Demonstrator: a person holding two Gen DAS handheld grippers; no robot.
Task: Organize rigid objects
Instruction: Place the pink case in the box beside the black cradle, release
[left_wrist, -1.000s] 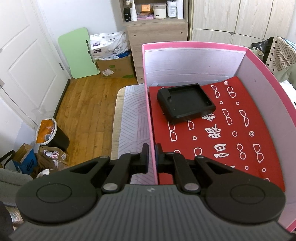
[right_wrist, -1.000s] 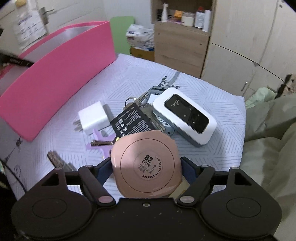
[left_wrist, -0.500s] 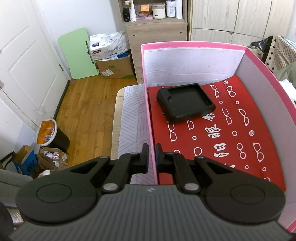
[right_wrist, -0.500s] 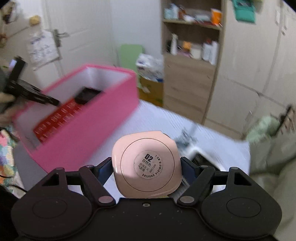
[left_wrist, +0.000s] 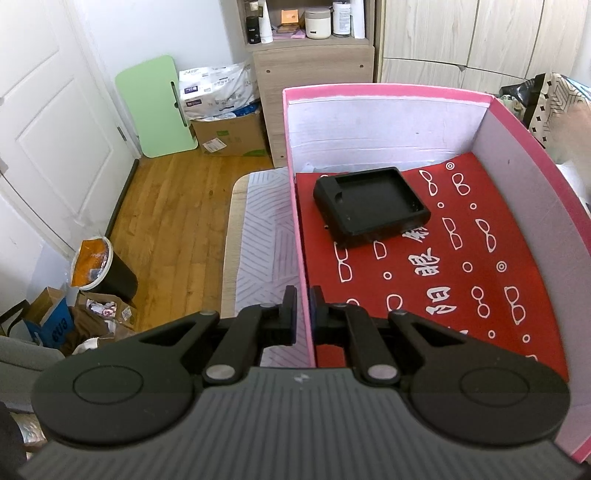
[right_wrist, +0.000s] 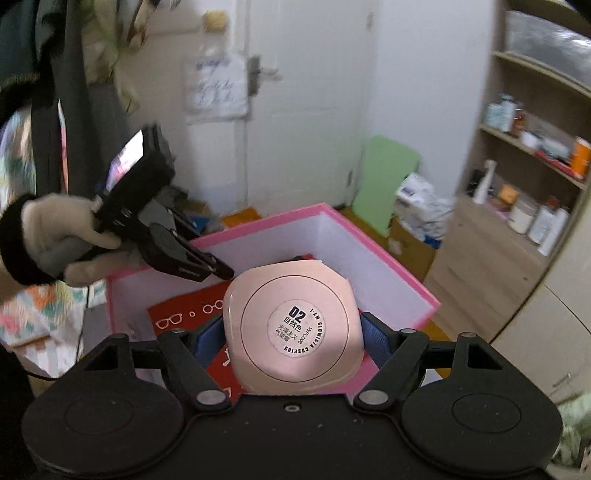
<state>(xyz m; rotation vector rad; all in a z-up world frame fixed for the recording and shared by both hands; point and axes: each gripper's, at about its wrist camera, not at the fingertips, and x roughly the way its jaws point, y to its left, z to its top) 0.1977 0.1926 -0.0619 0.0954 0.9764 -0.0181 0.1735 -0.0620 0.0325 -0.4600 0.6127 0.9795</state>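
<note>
A pale pink compact case (right_wrist: 295, 295) with a round "02" label sits between the blue pads of my right gripper (right_wrist: 291, 338), which is shut on it and holds it above the pink box (right_wrist: 388, 251). My left gripper (left_wrist: 303, 314) is shut on the box's left wall (left_wrist: 297, 221); in the right wrist view a gloved hand (right_wrist: 55, 236) holds the left gripper (right_wrist: 218, 271) at that rim. Inside the box, a black tray (left_wrist: 369, 206) lies on a red cloth (left_wrist: 480, 280) printed with white glasses.
The box stands on a grey striped bed cover (left_wrist: 258, 229). Beyond the bed lie a wooden floor (left_wrist: 177, 214), a black bin (left_wrist: 107, 273), a green board (left_wrist: 155, 107) and a wooden cabinet (left_wrist: 314, 92). Shelves (right_wrist: 535, 147) stand at the right.
My right gripper has risen and swung left with the compact, from above the pile of objects on the bed to over the pink box. The left gripper has not moved.
</note>
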